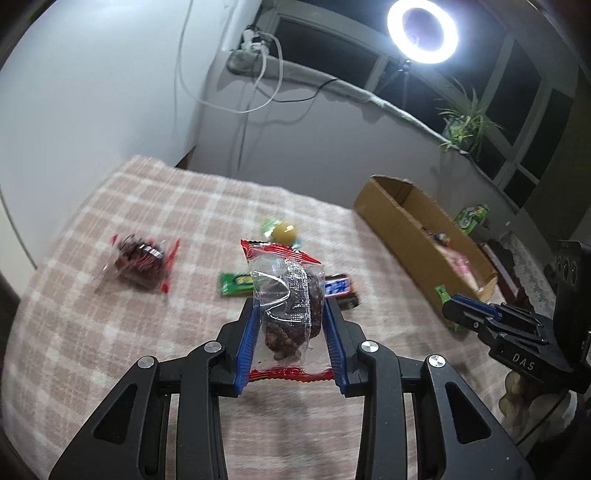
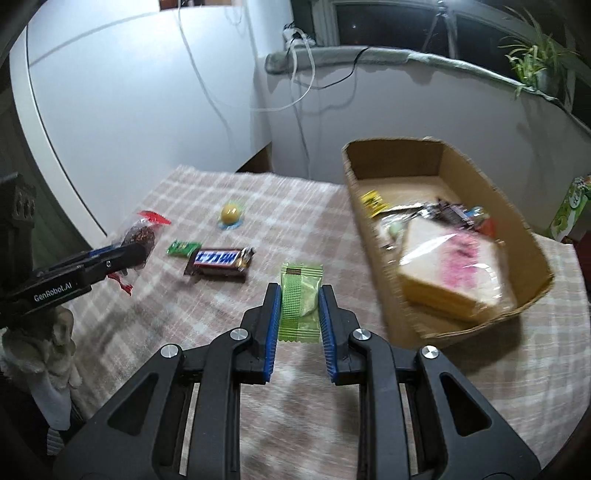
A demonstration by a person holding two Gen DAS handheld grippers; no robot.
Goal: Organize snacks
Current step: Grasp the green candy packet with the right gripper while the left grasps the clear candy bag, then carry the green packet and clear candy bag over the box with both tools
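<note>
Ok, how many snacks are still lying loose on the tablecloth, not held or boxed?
4: a red-edged packet far left, and a yellow candy, a green bar and a chocolate bar together in the middle. Others may be hidden.

Dim room, one hard artificial light, heavy fisheye bend

A ring light [image 1: 423, 31] glares white at the far right of the left wrist view, against dark windows [image 1: 325, 40]. The checked cloth [image 1: 110, 314] smears with motion blur, as does the wrapped sandwich [image 2: 454, 269]. Straight lines curve and corners go black in both views.
</note>
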